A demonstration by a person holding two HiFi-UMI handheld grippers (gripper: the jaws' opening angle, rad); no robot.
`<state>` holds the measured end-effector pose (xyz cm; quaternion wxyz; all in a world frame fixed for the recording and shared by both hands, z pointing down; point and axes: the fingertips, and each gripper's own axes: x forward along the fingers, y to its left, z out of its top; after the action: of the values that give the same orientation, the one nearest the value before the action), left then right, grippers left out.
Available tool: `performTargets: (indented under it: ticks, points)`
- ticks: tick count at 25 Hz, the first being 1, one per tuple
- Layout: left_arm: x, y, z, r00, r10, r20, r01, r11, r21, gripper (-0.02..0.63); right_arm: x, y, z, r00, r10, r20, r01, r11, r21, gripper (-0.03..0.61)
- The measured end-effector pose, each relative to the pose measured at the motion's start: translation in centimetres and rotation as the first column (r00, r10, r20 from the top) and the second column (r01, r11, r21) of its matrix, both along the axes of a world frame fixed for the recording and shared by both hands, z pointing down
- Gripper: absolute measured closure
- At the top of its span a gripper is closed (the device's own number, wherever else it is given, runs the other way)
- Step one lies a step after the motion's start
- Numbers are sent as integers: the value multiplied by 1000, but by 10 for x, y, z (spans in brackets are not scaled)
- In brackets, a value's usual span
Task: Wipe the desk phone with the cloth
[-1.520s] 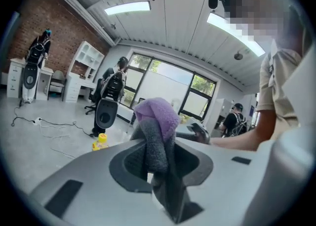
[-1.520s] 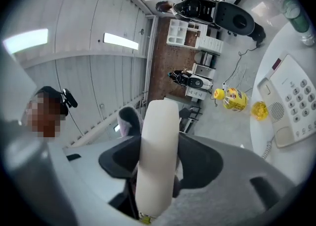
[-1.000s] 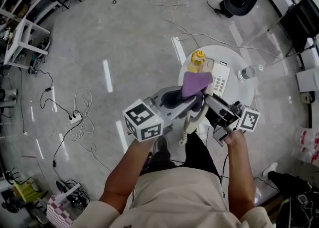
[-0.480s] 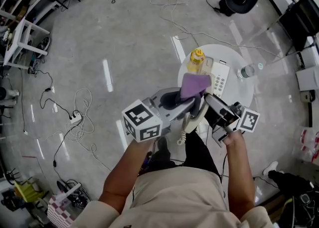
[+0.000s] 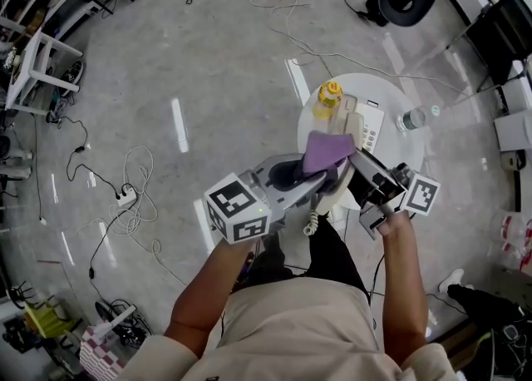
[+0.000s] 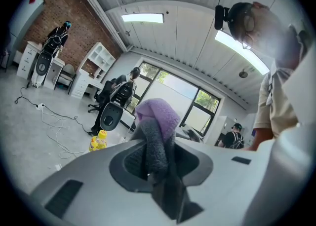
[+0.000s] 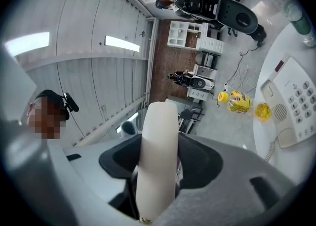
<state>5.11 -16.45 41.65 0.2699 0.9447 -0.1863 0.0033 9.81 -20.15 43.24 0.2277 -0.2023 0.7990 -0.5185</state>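
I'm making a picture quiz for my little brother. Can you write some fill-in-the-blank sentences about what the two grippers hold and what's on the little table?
1. The left gripper has its jaws shut on a fluffy ____ cloth.
2. The cream plastic handset is clamped in the jaws of the ____ gripper.
3. On the round white table, next to the white desk phone base, stands a small ____ bottle.

Missing words: purple; right; yellow.
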Motion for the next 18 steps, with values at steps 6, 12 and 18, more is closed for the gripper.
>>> performTargets:
  ticks: [6, 12, 18]
  points:
    - [-14, -41, -17, 993, -113, -42, 115, 993, 34, 523, -33, 28, 13, 996, -94, 0, 94, 995, -35, 364]
    - [-15, -42, -14, 994, -102, -39, 103, 995, 18, 523, -30, 34, 20, 997, -81, -7, 81, 995, -61, 364]
    - [15, 5, 19, 994, 95, 44, -93, 994, -54, 523, -4, 12, 16, 997, -1, -74, -2, 999, -32, 364]
